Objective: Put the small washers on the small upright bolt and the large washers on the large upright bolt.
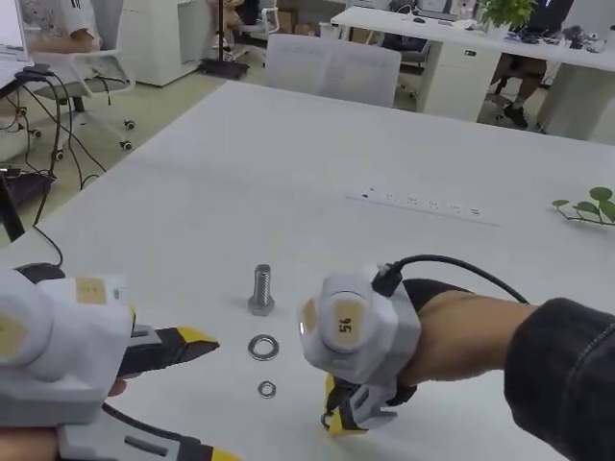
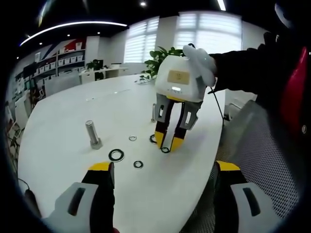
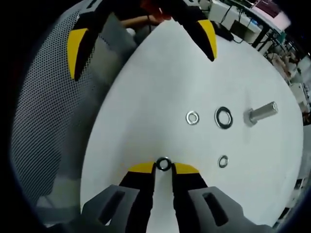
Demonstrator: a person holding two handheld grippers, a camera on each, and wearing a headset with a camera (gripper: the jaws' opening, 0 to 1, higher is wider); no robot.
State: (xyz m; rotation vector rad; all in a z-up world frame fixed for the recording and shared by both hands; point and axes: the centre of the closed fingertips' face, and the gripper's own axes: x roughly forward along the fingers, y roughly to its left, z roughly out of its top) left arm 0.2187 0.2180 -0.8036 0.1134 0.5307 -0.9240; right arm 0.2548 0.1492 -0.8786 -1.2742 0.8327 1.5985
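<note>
Field notes:

- A white table (image 1: pixel 288 163) is being worked over with both grippers.
- The left gripper (image 2: pixel 164 167) is being held with its jaws spread wide and nothing between them.
- The right gripper (image 3: pixel 164 168) is being pointed down at the tabletop. Its jaws are drawn almost together on a pinched washer (image 3: pixel 160 164), which is lying flat on the table at their tips. It looks like one of the small ones.
- An upright bolt (image 1: pixel 261 288) is standing ahead of the right gripper's jaws and off to one side, well apart from them, with its long axis straight up from the table. Whether it is the large or the small bolt cannot be told.
- In the left gripper view, something upright is being half hidden behind the right gripper. It may be the other bolt.
- A large washer (image 1: pixel 253 347) is lying just beside the bolt, on the side toward both grippers.
- A small washer (image 1: pixel 261 389) is lying beyond that, near the left gripper's tips.
- A second small washer (image 3: pixel 223 161) is lying loose between the right gripper's jaws and the bolt.
- The left gripper is judged nearer the bolt, but it is empty, so the carry falls to the right gripper. The washer would need lifting and levelling over the bolt's tip.
</note>
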